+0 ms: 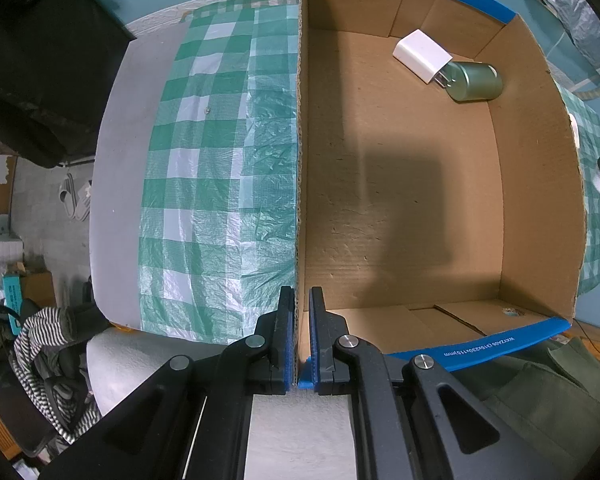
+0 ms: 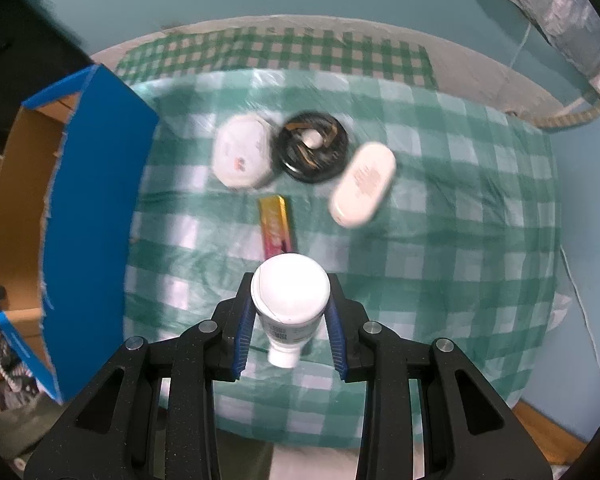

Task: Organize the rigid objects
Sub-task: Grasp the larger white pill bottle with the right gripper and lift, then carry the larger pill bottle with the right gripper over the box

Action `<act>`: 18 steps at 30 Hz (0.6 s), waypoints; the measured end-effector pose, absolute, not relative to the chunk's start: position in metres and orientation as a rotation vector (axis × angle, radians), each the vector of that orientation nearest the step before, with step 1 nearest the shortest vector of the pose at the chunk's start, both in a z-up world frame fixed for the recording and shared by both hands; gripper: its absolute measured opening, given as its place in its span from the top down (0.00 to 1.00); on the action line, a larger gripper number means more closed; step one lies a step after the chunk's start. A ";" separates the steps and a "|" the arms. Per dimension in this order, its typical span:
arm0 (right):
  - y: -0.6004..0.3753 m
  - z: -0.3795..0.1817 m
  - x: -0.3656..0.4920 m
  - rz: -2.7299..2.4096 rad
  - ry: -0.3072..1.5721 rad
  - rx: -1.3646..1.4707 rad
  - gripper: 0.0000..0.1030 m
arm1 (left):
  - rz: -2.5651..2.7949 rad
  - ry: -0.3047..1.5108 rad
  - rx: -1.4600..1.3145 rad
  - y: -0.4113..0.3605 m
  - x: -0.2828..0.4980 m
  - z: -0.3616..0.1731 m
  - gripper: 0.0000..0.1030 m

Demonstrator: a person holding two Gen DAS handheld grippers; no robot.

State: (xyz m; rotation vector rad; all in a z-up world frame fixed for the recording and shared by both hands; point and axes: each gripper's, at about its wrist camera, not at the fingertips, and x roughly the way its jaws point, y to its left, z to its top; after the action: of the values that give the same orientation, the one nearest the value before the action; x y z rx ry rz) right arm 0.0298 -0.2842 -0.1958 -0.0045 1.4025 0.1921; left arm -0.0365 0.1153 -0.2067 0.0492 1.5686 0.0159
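**Q:** Nearest the lens, gripping what?

**A:** Right gripper (image 2: 290, 316) clamping a white tube (image 2: 288, 300) between its blue pads, flat end towards the camera, cap pointing down, hanging clear above the checked cloth (image 2: 440, 280). Left gripper (image 1: 300, 340) pinching the cardboard box (image 1: 540, 200) by its near-left wall, jaws closed on the card.

**Q:** Standing how far along?

**A:** Partly done, judging by the layout. Already lying in the box's far corner: a white charger (image 1: 422, 56) touching a green tin (image 1: 476, 82). Waiting on the cloth towards its far edge: a white round case (image 2: 242, 152), a black disc (image 2: 312, 146) just beside it, a white oval case (image 2: 362, 184), and a gold-pink sachet (image 2: 276, 226) nearer the tube.

**Q:** Looking like what, the tube?

**A:** White, smooth, printed label near the cap; text too small for reading.
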 end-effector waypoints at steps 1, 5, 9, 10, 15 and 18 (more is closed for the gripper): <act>-0.282 -0.193 0.031 0.199 1.399 -0.007 0.69 | 0.016 1.569 0.049 0.115 -0.036 -0.207 0.93; -0.269 -0.182 0.038 0.234 1.383 -0.022 0.69 | 0.016 1.569 0.049 0.115 -0.037 -0.207 0.93; -0.253 -0.170 0.048 0.272 1.366 -0.044 0.69 | 0.015 1.569 0.050 0.115 -0.037 -0.207 0.93; -0.248 -0.167 0.051 0.285 1.360 -0.049 0.69 | 0.015 1.569 0.050 0.115 -0.037 -0.206 0.93; -0.223 -0.152 0.066 0.340 1.328 -0.064 0.69 | 0.016 1.569 0.049 0.115 -0.036 -0.207 0.94; -0.208 -0.143 0.074 0.374 1.312 -0.075 0.69 | 0.016 1.568 0.047 0.115 -0.036 -0.206 0.94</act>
State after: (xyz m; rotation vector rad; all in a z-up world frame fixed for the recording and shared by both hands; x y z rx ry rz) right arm 0.0744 -0.2078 -0.1426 -0.0753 1.3115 0.3745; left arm -0.0364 0.1153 -0.2064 0.0475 1.5684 0.0164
